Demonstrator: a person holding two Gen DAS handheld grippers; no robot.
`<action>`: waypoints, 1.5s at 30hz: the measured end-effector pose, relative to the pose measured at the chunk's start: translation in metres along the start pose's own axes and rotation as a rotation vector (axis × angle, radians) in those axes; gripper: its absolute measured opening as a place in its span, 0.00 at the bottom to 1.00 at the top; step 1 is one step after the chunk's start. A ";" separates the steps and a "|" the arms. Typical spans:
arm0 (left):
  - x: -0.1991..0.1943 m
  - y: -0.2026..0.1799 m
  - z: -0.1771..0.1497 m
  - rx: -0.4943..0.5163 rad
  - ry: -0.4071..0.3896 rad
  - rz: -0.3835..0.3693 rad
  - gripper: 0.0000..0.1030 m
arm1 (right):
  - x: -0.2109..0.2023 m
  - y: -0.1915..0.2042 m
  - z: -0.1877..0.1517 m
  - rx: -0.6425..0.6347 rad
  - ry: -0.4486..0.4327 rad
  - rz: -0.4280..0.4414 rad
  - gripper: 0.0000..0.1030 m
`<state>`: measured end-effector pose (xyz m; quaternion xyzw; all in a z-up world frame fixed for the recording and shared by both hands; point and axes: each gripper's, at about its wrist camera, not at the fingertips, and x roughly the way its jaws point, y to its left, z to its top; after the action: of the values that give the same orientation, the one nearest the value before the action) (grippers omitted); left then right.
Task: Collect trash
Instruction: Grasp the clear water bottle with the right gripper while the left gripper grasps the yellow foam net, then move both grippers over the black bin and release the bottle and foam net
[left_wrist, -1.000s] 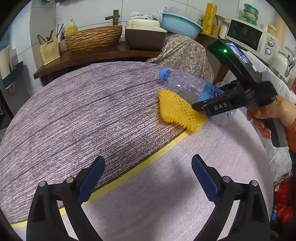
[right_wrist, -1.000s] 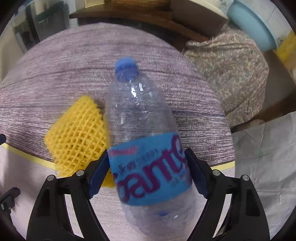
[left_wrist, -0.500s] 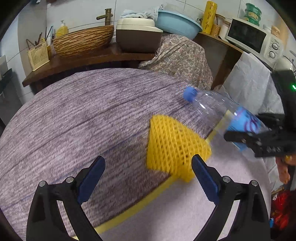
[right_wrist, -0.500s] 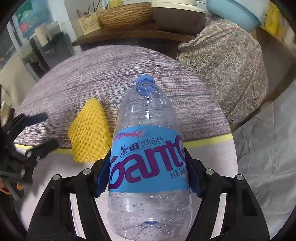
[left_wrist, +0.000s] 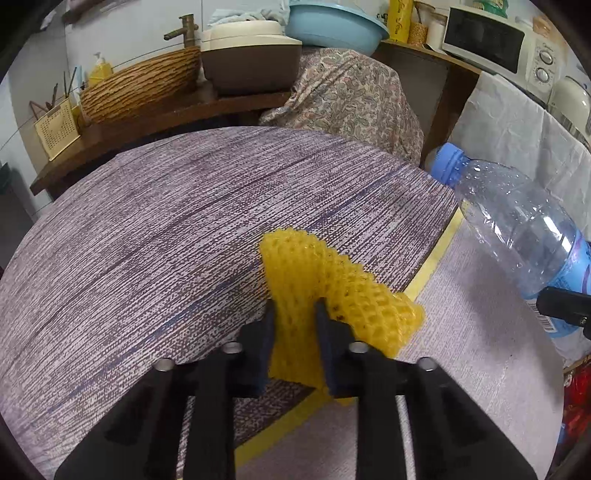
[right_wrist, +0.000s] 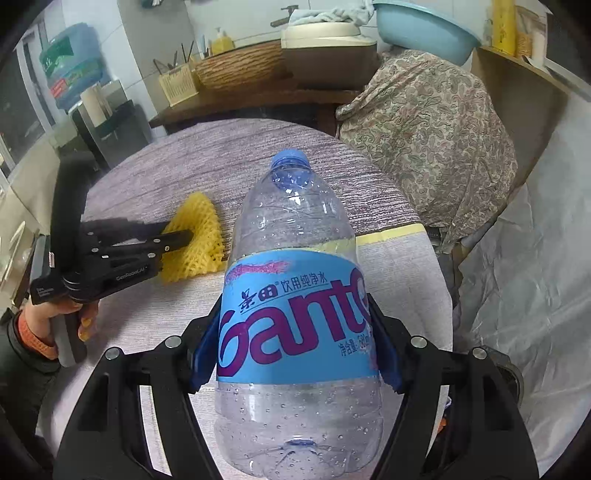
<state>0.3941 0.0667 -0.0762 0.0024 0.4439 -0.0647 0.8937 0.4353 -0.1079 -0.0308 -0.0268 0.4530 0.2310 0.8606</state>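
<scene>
Jaws of the left gripper (left_wrist: 294, 334) are pinched shut on the near end of the yellow foam net (left_wrist: 325, 295), which lies on the desk (left_wrist: 147, 240) by its right edge, across the yellow tape line (left_wrist: 437, 254). Jaws of the right gripper (right_wrist: 293, 354) clamp the plastic bottle (right_wrist: 295, 295) at its label, cap pointing away, lifted clear of the desk so both pieces can likely be carried off together

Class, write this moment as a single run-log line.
left gripper: shut on foam net | right gripper: shut on water bottle | bottle off table
</scene>
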 end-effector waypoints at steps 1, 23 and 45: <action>-0.004 0.001 -0.001 -0.006 -0.001 -0.003 0.12 | -0.003 0.000 -0.003 0.011 -0.018 0.004 0.68; -0.108 -0.126 -0.040 0.093 -0.148 -0.313 0.11 | -0.111 -0.058 -0.132 0.284 -0.327 -0.048 0.68; 0.005 -0.371 -0.065 0.330 0.130 -0.364 0.18 | -0.168 -0.196 -0.292 0.567 -0.339 -0.433 0.68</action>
<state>0.3019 -0.2976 -0.1004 0.0727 0.4770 -0.2958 0.8244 0.2121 -0.4199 -0.1013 0.1553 0.3342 -0.0891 0.9253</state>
